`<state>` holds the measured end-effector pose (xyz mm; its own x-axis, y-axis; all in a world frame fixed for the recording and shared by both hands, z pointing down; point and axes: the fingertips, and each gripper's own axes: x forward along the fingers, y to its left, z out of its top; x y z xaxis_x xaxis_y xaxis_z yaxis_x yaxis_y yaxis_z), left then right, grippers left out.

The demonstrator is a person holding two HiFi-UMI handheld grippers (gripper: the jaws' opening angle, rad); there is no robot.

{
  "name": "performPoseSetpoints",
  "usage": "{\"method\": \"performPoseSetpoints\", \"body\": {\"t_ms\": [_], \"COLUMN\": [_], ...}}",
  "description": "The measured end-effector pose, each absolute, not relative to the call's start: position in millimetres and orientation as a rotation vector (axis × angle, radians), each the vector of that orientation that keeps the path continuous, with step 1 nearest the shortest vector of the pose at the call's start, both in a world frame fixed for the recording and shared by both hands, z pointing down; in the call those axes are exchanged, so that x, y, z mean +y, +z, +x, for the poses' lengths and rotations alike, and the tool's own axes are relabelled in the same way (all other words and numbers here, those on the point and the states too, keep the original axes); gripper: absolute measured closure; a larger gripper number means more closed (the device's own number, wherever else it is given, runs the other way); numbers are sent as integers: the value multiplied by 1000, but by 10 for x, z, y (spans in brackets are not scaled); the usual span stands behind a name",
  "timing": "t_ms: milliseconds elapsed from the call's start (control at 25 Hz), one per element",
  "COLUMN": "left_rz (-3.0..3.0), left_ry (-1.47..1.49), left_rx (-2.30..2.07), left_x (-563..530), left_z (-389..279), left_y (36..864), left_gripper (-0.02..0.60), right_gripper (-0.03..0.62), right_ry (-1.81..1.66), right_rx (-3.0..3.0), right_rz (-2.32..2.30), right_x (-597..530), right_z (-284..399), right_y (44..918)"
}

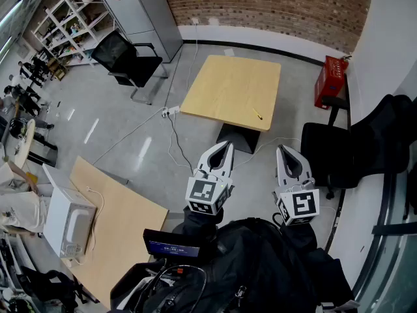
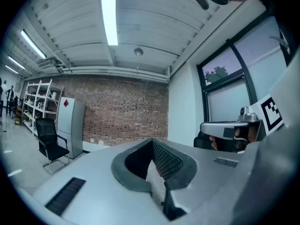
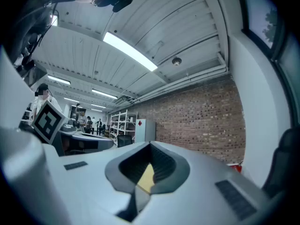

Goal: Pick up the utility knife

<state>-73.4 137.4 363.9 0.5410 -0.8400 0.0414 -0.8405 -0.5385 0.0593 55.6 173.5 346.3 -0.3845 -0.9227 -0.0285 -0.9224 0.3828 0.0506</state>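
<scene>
The person stands well apart from the wooden bench point(image 1: 228, 83). The utility knife point(image 1: 258, 114), a small yellow thing, lies on it close to the edge nearer the person, toward the right corner. Both tools are held in front of the body. The left tongs point(image 1: 228, 145) and the right tongs point(image 1: 281, 149) have their jaws brought together at the tips and hold nothing. So the step in hand is, I think, the approach. To do it well, the person should walk up to that near edge and mind the cable point(image 1: 174, 139) on the floor. The right tongs should open wide before lowering, then close across the narrow width of the knife near its middle, so that it does not tip or slide off the edge.
</scene>
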Motion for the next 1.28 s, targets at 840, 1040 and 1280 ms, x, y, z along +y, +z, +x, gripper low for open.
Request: {"method": "performPoseSetpoints", "body": {"t_ms": [840,1040,1280], "left_rz": [2710,2671,2639], "left_ry": [69,102,139], "left_rx": [-1438,-1459,-1466], "left_x": [1474,1533,1629], "left_z": [-300,-290,-189], "left_y": [3830,3954,4133], "left_gripper": [581,581,581], "right_gripper": [591,591,591], "right_ry": [-27,28,50], "right_rx": [-2617,-2634,-2680], "right_rz": [1708,1650,1544], "right_x": [1804,1828,1923], "right_z": [895,876,854], "right_y": [3643,3782,3926]}}
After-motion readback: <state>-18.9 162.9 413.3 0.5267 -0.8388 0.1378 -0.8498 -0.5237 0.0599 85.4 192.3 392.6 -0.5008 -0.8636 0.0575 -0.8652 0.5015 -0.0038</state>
